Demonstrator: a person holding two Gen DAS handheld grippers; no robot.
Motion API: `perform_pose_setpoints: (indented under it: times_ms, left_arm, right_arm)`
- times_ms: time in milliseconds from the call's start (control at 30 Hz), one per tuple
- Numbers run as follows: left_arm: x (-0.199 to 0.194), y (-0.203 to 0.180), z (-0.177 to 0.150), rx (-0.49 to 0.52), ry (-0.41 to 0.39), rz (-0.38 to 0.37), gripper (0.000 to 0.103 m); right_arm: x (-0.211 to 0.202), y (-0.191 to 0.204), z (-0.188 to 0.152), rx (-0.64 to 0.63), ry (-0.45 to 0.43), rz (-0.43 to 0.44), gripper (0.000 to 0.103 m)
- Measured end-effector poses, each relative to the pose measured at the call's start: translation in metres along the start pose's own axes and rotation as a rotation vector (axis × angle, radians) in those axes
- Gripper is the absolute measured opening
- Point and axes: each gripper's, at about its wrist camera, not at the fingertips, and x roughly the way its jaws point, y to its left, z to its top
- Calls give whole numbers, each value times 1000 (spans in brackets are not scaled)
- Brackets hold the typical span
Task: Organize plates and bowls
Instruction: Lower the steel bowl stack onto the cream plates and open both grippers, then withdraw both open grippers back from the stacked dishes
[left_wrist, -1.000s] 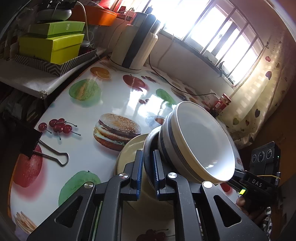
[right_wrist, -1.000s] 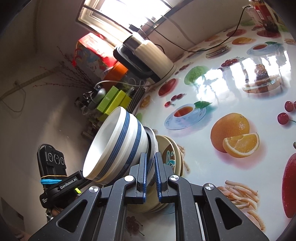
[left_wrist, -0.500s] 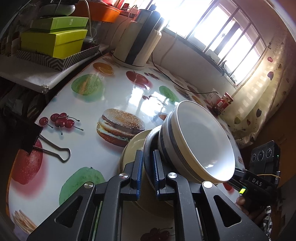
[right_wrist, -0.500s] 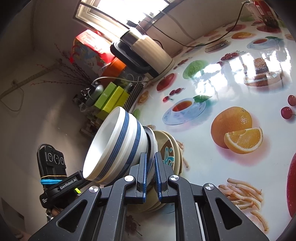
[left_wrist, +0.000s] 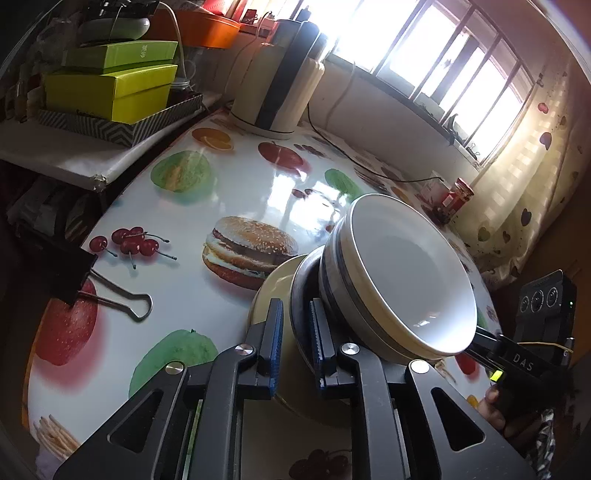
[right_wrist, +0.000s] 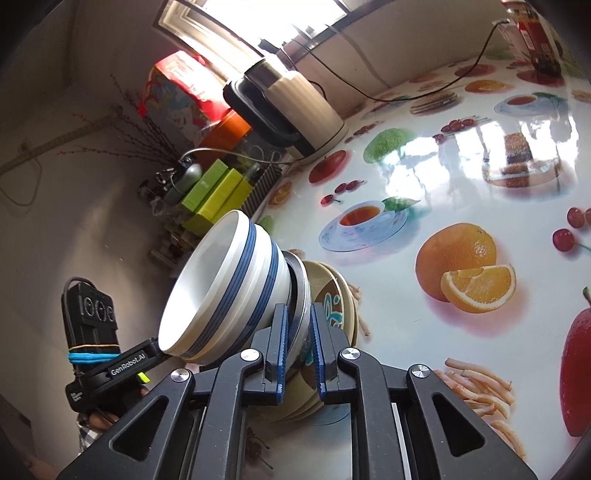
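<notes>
A white bowl with blue stripes (left_wrist: 402, 280) (right_wrist: 229, 291) sits in a grey plate (left_wrist: 300, 314) (right_wrist: 300, 295). Both grippers hold that plate by its rim from opposite sides. My left gripper (left_wrist: 295, 341) is shut on the rim nearest it. My right gripper (right_wrist: 298, 345) is shut on the opposite rim. Under the grey plate lies a stack of cream plates (left_wrist: 273, 288) (right_wrist: 334, 302) on the table. Whether the grey plate rests on that stack or hangs just above it, I cannot tell.
The round table (left_wrist: 184, 229) has a glossy fruit-print cloth. A cream and black kettle (left_wrist: 277, 81) (right_wrist: 291, 107) with a cord stands at the back. Green boxes (left_wrist: 110, 85) sit on a side shelf. A black binder clip (left_wrist: 74, 277) grips the table's edge. A red jar (left_wrist: 456, 195) stands near the curtain.
Both grippers with the plate and bowl have shifted slightly over the table; the burger print now sits a little further from the stack. Grips are unchanged.
</notes>
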Motion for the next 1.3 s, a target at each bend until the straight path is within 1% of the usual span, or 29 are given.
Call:
perform_pose_setpoints:
  times_ms: [100, 167, 200, 233, 267, 367, 433, 500, 600, 733, 833, 900, 1033, 1300]
  left_arm:
    - [-3, -1, -2, 12, -8, 23, 23]
    - [-6, 0, -3, 11, -10, 28, 26]
    - [-7, 0, -3, 9, -12, 33, 28]
    - [-9, 0, -4, 8, -16, 34, 29]
    - [-11, 0, -5, 8, -19, 34, 30]
    - [-16, 0, -7, 13, -26, 43, 36]
    - [-20, -1, -9, 20, -34, 43, 38]
    - [-25, -2, -12, 31, -42, 53, 40]
    - [-28, -2, -17, 33, -42, 67, 40]
    - [-33, -5, -25, 42, -43, 83, 40]
    - [-38, -7, -30, 54, -55, 108, 40]
    - [-40, -8, -33, 59, -62, 120, 40]
    - [-46, -13, -40, 88, -79, 171, 40]
    - [-49, -23, -54, 126, -79, 219, 40]
  right_arm:
    - [-2, 4, -1, -35, -2, -38, 21]
    - [-4, 4, -2, -45, -8, -48, 23]
    - [-5, 5, -2, -51, -13, -55, 26]
    - [-6, 5, -3, -57, -16, -66, 31]
    - [-7, 5, -3, -63, -19, -80, 33]
    - [-10, 8, -4, -75, -26, -84, 35]
    - [-14, 9, -5, -80, -34, -92, 41]
    - [-17, 11, -6, -86, -44, -90, 42]
    - [-22, 17, -8, -108, -53, -92, 46]
    - [-26, 24, -13, -137, -55, -105, 48]
    - [-30, 29, -17, -153, -58, -118, 50]
    - [-33, 30, -20, -160, -63, -121, 51]
    - [-37, 32, -25, -169, -65, -138, 51]
    - [-44, 36, -35, -201, -62, -178, 53]
